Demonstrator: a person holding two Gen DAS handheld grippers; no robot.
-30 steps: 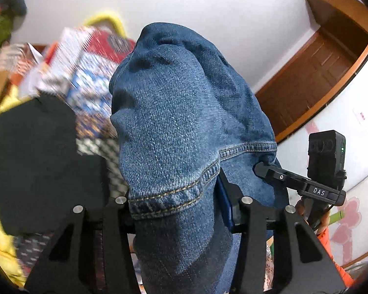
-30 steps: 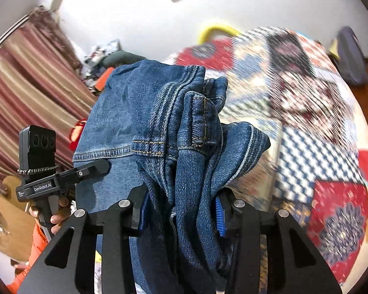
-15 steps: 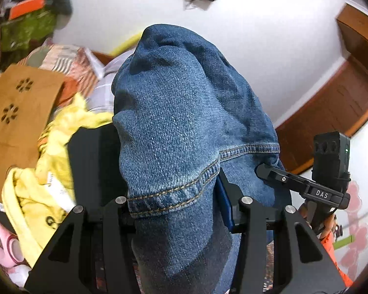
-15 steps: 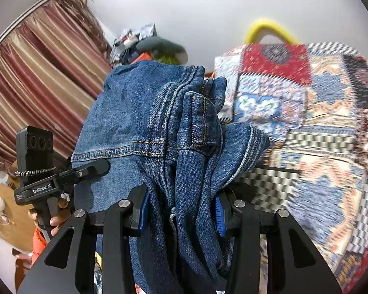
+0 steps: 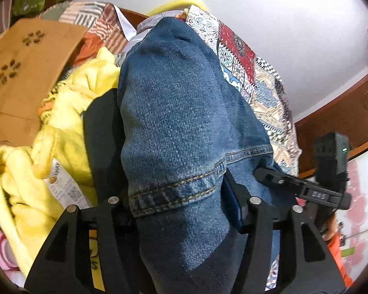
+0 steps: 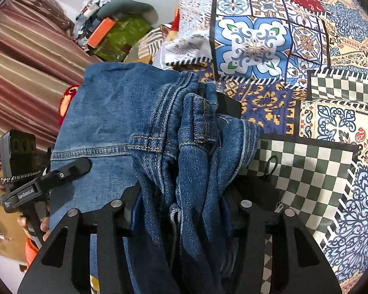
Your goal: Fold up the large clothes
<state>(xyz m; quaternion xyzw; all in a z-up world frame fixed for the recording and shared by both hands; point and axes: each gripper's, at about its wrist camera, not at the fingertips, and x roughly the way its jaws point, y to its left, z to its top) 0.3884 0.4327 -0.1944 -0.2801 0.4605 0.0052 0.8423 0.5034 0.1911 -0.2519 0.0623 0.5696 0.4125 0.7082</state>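
Our left hand-held gripper [image 5: 181, 208] has a hemmed fold of the jeans [image 5: 184, 112] between its jaws, and the right hand-held gripper [image 6: 181, 205] has the thick bunched waistband end. Both pairs of jaws have just been opening. In the left view a sliver of blue pad shows beside the denim, so we judge the pads there no longer press; on the right the cloth fills the gap and we cannot tell whether the pads still bite.

The jeans hang low over the patchwork bedspread [image 6: 331, 98], beside a yellow garment [image 5: 68, 122] and a flat black item [image 5: 103, 134] already on the bed.

The risk, as we see it: with the jaws loosening while the denim is still draped over the fingers, the heavy bundle could slide off unevenly, spoil the fold, or land on the yellow garment.

Both grippers point steeply down toward the bed, side by side, each visible at the edge of the other's view, with fingers [image 6: 45, 225] round the left one's handle.
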